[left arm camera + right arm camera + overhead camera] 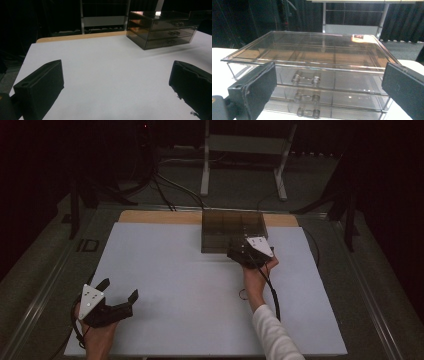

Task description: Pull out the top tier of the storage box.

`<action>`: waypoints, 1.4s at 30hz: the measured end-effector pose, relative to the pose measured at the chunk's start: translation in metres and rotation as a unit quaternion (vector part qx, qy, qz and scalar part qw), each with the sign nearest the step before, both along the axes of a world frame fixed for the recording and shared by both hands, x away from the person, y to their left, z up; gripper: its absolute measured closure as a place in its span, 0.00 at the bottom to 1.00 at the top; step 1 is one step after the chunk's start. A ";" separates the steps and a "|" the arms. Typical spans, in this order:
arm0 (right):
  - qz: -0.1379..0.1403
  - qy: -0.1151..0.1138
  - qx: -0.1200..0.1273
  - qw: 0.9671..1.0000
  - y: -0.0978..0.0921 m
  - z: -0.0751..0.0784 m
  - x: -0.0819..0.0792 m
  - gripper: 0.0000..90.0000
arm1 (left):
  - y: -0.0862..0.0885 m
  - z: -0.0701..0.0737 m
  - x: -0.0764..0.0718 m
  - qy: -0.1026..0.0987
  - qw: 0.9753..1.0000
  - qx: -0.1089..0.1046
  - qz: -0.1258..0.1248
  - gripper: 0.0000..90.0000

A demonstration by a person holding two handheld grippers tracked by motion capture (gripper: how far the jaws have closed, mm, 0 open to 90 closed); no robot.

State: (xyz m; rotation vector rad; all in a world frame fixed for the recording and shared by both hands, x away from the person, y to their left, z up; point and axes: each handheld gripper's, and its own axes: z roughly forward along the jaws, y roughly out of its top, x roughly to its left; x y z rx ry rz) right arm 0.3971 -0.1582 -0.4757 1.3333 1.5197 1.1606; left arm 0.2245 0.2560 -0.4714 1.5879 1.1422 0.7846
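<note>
Right gripper point(239, 253) sits right at the front of the clear drawer box point(233, 230), jaws spread wide and holding nothing; in the right gripper view the top drawer handle point(305, 79) lies between them, a bit left of centre, not yet touched. Box stands at the far middle of the white table point(165, 270), near the wooden strip point(150, 216) at the back edge. Three stacked drawers, each with a small bar handle on two posts: middle handle point(307, 97) and bottom handle point(308, 113) sit directly below the top one. Looks like smoky rigid plastic, so I'd judge it light, stiff, slick and easy to scratch or crack if squeezed hard. The light box will probably slide forward on the smooth tabletop when a drawer is pulled. Best hold is the handle bar itself, pinched top and bottom or hooked from behind, pull straight out. Left gripper point(119, 292) rests low at the near left of the table, jaws also wide apart and empty, well away from the box; it could brace the box top.
</note>
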 end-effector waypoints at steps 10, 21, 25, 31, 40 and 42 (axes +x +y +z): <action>0.002 0.010 -0.013 1.000 0.006 -0.006 0.004 0.00 | 0.001 0.000 0.000 0.000 1.000 -0.001 0.001 0.01; -0.004 0.017 -0.015 1.000 0.011 -0.012 0.007 0.00 | 0.002 0.001 -0.001 -0.002 1.000 -0.004 0.003 0.01; -0.010 0.022 -0.017 1.000 0.012 -0.015 0.008 0.00 | 0.002 0.001 -0.001 -0.002 1.000 -0.005 0.003 0.01; -0.025 0.023 -0.019 0.999 0.015 -0.018 0.008 0.07 | 0.002 0.001 -0.001 -0.003 1.000 -0.005 0.003 0.01; -0.041 0.020 -0.022 0.999 0.019 -0.020 0.008 0.23 | 0.003 0.001 -0.001 -0.003 1.000 -0.007 0.004 0.01; -0.042 0.021 -0.023 0.999 0.019 -0.020 0.007 0.27 | 0.002 0.001 -0.001 -0.003 1.000 -0.007 0.004 0.01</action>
